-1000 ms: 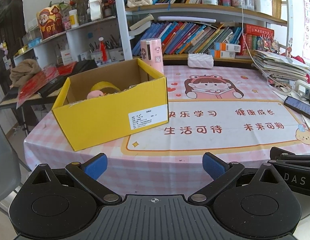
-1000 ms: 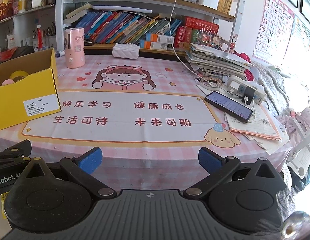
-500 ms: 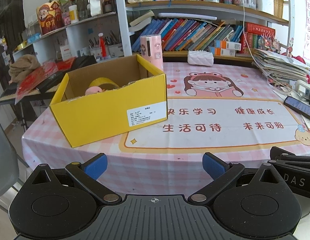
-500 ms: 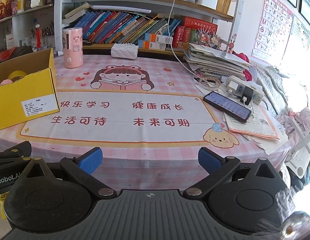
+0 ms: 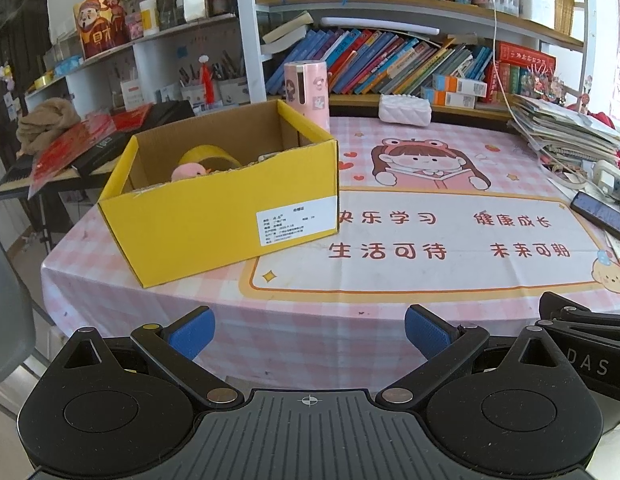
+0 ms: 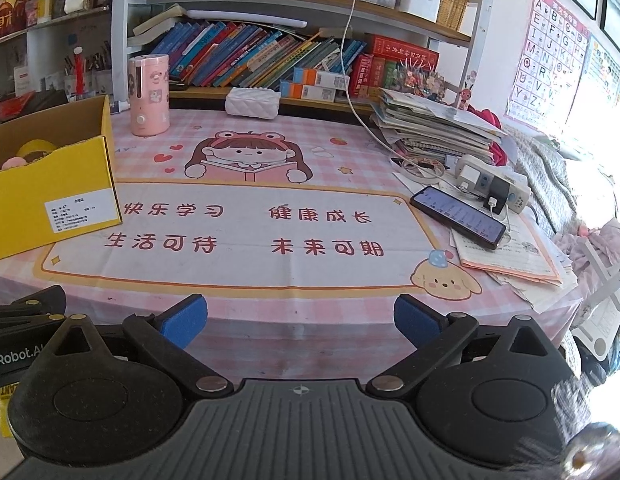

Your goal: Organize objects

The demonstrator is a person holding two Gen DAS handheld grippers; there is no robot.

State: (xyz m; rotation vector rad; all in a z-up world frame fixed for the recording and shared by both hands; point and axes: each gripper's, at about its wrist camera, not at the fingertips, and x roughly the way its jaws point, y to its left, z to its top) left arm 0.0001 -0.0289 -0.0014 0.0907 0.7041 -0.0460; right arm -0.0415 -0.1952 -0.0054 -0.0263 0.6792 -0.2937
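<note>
You held the left tool (image 5: 307,334) and the right tool (image 6: 299,322) released and empty at the near edge of the bench (image 6: 269,292) — pads spread wide. The yellow box (image 5: 213,216) sat on the bench's left side — a yellow tape roll (image 5: 207,158) and a pink toy (image 5: 187,172) lay inside it.

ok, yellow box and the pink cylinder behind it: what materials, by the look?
Yellow box: corrugated cardboard, it seems. Matte yellow outside, raw brown inside, with ragged cut edges along the top and a white paper label stuck on. Pink cylinder: probably smooth moulded plastic, with a slight sheen, printed cartoon stickers and a small white button near the base.
</note>
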